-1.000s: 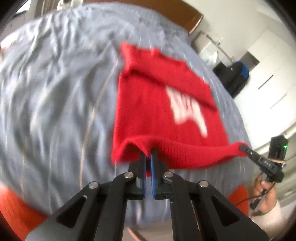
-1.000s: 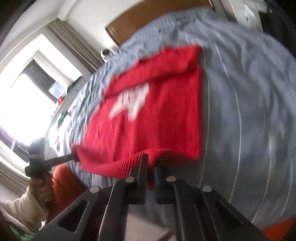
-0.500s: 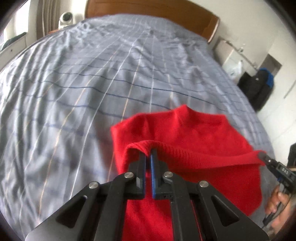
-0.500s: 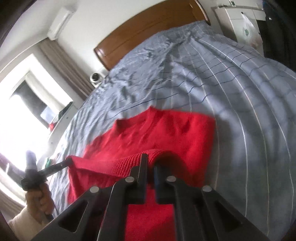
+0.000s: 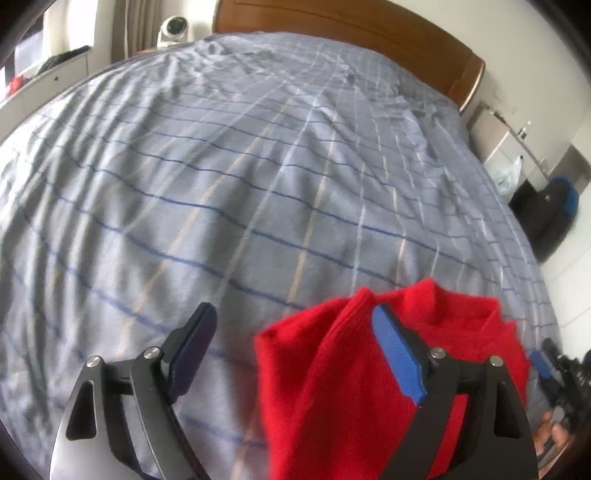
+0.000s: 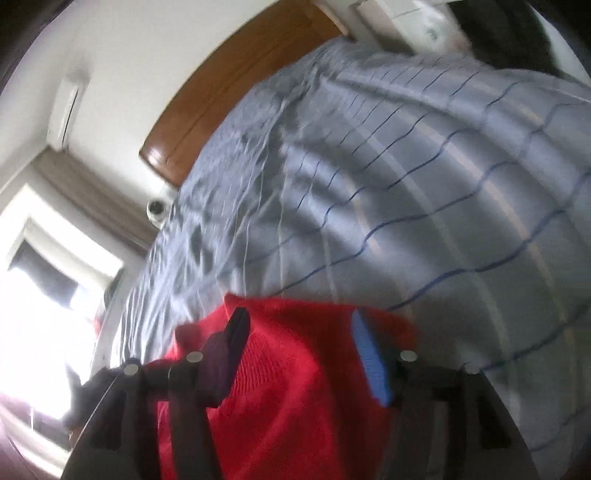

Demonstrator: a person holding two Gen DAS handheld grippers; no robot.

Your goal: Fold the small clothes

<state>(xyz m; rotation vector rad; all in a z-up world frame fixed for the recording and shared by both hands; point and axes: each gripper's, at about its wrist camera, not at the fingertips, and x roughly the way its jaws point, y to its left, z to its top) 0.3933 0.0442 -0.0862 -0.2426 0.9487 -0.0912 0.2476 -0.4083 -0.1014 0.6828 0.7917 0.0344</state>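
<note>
A red knit sweater (image 5: 332,391) lies folded over on the grey-blue checked bedsheet (image 5: 221,184), at the near right in the left wrist view. My left gripper (image 5: 295,332) has its jaws opening wide; the sweater's raised fold leans against the blue pad (image 5: 395,354) but is not pinched. In the right wrist view the sweater (image 6: 295,387) spreads under my right gripper (image 6: 301,350). Its jaws are also opening, with red knit showing in the gap and neither pad pressing on it. Part of the other gripper (image 5: 543,365) and a hand (image 5: 554,435) show at the right edge.
A wooden headboard (image 5: 369,33) closes the far end of the bed. A white round camera (image 5: 173,27) stands at the far left. A bedside cabinet (image 5: 506,147) and a dark bag with blue trim (image 5: 554,206) stand to the right. A bright window (image 6: 44,295) lies left.
Both grippers carried the sweater's ribbed hem toward the headboard, folding the sweater over itself, then let go. Both jaws went from shut on the hem to open.
</note>
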